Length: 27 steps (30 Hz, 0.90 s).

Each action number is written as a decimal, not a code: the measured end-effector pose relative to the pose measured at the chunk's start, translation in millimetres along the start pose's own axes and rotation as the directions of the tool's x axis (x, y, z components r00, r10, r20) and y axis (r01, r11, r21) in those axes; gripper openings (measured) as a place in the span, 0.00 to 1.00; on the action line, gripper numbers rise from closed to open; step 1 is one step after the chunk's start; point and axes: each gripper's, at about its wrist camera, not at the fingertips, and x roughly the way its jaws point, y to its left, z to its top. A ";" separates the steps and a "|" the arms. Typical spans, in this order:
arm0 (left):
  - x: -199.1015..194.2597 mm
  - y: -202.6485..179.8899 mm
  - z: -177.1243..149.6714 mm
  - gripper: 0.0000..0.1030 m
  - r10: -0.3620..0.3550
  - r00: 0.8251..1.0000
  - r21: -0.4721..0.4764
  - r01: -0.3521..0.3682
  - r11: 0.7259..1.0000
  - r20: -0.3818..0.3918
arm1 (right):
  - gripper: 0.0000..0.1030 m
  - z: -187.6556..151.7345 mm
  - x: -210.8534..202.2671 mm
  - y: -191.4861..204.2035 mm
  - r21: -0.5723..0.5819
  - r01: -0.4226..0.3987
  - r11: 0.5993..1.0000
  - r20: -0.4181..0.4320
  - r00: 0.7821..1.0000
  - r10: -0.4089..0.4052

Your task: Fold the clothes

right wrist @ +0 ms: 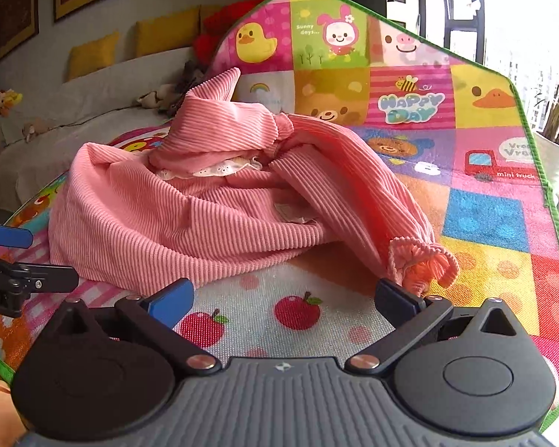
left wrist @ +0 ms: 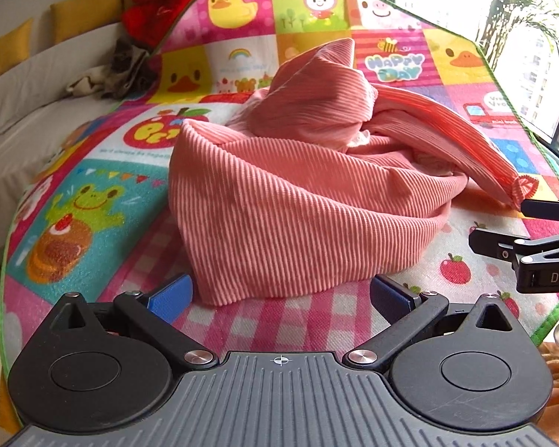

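Observation:
A pink ribbed garment (left wrist: 298, 193) lies crumpled in a heap on a colourful cartoon play mat (left wrist: 93, 205). It has a white lace trim (right wrist: 223, 167) near the neck and a gathered sleeve cuff (right wrist: 424, 264). My left gripper (left wrist: 279, 294) is open, its blue pads on either side of the heap's near edge. My right gripper (right wrist: 283, 294) is open and empty above the mat, its right pad beside the cuff. The right gripper also shows at the right edge of the left wrist view (left wrist: 510, 223). The left gripper shows at the left edge of the right wrist view (right wrist: 30, 260).
A white sofa (left wrist: 26, 111) with yellow cushions (right wrist: 93, 54) runs along the left. A red cloth (left wrist: 156, 3) and a grey-beige cloth (left wrist: 119, 70) lie on it. A bright window (left wrist: 532, 37) is at the right. The mat's green edge (right wrist: 558, 223) is close on the right.

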 end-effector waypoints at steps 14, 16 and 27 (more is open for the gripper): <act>6.2 0.8 -2.4 1.00 -0.006 1.000 -0.006 0.005 1.000 -0.019 | 1.00 0.3 1.0 4.0 -0.020 0.010 1.000 -0.034 0.999 -0.011; 7.1 0.8 -2.2 1.00 -0.007 1.000 -0.008 0.006 1.000 -0.025 | 1.00 0.2 1.5 3.2 -0.016 0.010 1.000 -0.036 0.999 -0.011; 9.9 1.0 -1.0 1.00 -0.014 0.999 -0.009 0.014 1.000 -0.046 | 1.00 -1.0 4.3 1.6 -0.005 0.001 1.000 -0.052 0.999 -0.001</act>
